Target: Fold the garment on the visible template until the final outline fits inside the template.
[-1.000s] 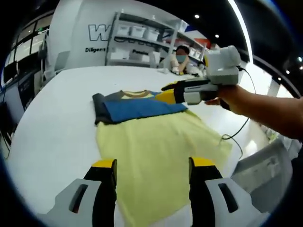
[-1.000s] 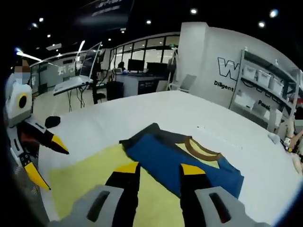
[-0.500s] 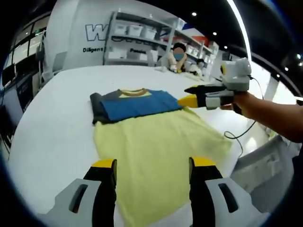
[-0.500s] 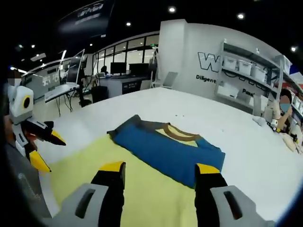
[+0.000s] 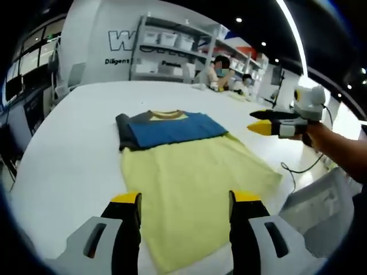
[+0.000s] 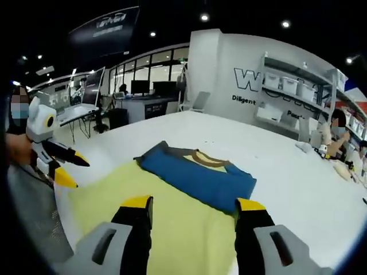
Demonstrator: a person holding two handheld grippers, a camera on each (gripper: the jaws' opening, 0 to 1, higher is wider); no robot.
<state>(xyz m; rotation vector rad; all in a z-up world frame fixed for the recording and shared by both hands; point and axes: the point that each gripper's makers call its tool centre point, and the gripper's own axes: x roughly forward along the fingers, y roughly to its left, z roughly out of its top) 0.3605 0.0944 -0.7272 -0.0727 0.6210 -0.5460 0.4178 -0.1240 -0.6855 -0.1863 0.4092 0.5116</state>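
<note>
A blue, grey and yellow folded garment (image 5: 167,127) with a brown-trimmed collar lies flat on a pale yellow rectangular cloth template (image 5: 192,186), which is spread on a broad white table (image 5: 63,166). The garment covers the far end of the template, its grey edge reaching the template's left side in the left gripper view; the near part of the template is bare. In the left gripper view, the left gripper (image 5: 184,200) with its black, yellow-tipped jaws is held above the near part of the template, jaws spread apart and holding nothing. To the right of that view, the right gripper (image 5: 259,122) hovers off the template's right side, away from the cloth, gripped by a person's hand (image 5: 312,134); its yellow tips lie close together there, yet in the right gripper view the same gripper (image 6: 194,205) shows its two jaws well apart, nothing between them, over the yellow template (image 6: 166,223). The garment (image 6: 198,175) sits beyond those jaws. At the left of the right gripper view the left gripper (image 6: 71,171) is in the air beside the template's edge. White shelving with boxes (image 5: 166,48) stands against the far wall, and seated people (image 5: 221,71) are behind the table.
</note>
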